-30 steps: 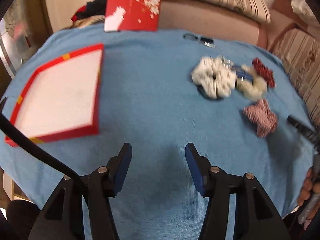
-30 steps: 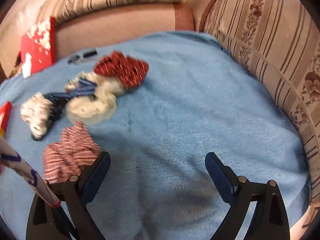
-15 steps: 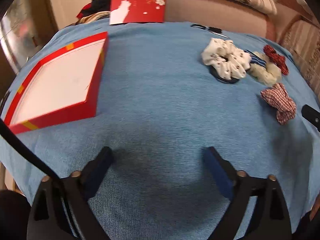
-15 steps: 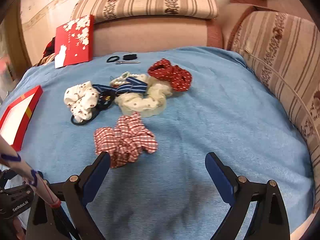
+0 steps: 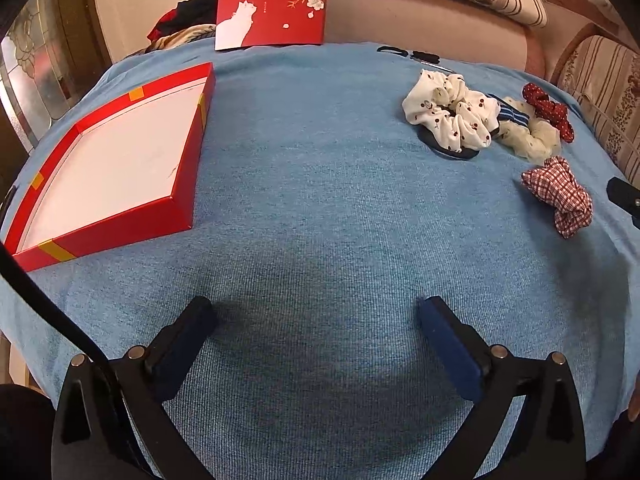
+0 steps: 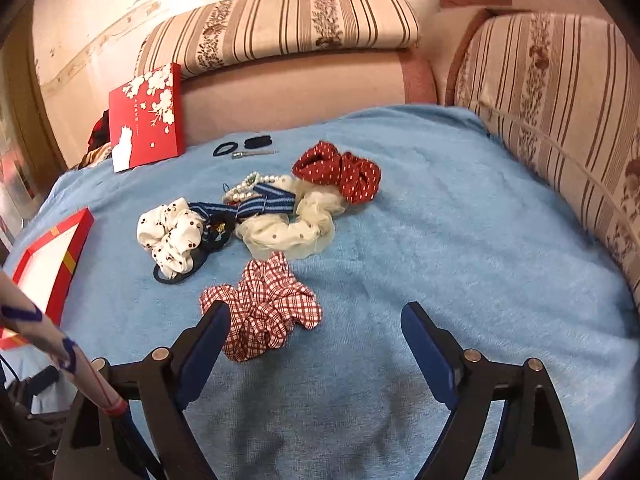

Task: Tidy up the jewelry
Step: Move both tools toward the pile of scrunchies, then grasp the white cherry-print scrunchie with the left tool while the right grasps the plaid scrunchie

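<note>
A blue terry-cloth-covered surface (image 5: 320, 208) carries an open red cardboard box (image 5: 108, 168) at nine o'clock and fabric scrunchies (image 5: 452, 116) at two o'clock.

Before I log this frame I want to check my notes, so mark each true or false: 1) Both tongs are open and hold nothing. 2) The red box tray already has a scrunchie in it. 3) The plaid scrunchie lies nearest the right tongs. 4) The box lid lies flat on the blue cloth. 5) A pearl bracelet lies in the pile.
1) True: the left tongs and right tongs are open and hold nothing.
2) False: the red box tray shows only its white bottom.
3) True: the plaid scrunchie lies by their left finger.
4) False: the box lid stands propped against the sofa.
5) True: the pearl bracelet lies behind the striped bow.
</note>
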Action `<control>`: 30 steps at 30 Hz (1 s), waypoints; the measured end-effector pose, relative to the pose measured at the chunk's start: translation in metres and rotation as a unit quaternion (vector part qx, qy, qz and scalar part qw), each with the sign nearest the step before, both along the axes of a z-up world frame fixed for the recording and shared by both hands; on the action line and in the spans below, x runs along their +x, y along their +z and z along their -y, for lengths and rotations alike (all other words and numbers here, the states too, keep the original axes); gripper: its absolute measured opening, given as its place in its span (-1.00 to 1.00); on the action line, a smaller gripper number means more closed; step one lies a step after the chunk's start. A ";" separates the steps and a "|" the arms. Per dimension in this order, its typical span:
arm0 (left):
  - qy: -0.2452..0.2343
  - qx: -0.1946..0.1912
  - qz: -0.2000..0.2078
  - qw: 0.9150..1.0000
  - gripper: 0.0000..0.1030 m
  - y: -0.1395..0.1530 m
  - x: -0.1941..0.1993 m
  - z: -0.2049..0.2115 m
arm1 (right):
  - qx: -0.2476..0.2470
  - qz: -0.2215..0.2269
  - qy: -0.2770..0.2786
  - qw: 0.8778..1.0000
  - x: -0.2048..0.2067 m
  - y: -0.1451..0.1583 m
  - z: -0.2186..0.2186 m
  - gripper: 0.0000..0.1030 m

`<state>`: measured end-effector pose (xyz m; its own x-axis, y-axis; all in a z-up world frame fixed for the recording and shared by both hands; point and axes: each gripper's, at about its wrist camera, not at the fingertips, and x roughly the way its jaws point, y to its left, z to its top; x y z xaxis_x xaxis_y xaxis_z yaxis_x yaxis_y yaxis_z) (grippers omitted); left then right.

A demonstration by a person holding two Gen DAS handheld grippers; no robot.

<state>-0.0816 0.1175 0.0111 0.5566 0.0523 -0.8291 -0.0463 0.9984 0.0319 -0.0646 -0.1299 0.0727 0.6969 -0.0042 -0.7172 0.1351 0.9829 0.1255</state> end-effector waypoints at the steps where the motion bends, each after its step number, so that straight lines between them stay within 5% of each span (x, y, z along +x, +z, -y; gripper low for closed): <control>1: -0.002 0.000 -0.002 1.000 1.00 0.000 0.000 0.000 | 0.001 -0.003 -0.001 1.000 0.001 -0.001 0.000 0.74; 12: -0.028 -0.004 0.023 0.999 1.00 0.004 -0.004 -0.004 | 0.006 -0.036 0.021 0.999 0.010 -0.011 -0.007 0.73; 19: -0.026 0.027 0.101 0.994 1.00 0.051 -0.003 0.000 | -0.035 -0.041 0.026 0.998 0.015 -0.014 -0.020 0.73; 30: -0.015 0.001 0.100 0.995 1.00 0.069 0.045 -0.005 | -0.053 -0.058 0.008 0.997 0.026 -0.016 -0.019 0.73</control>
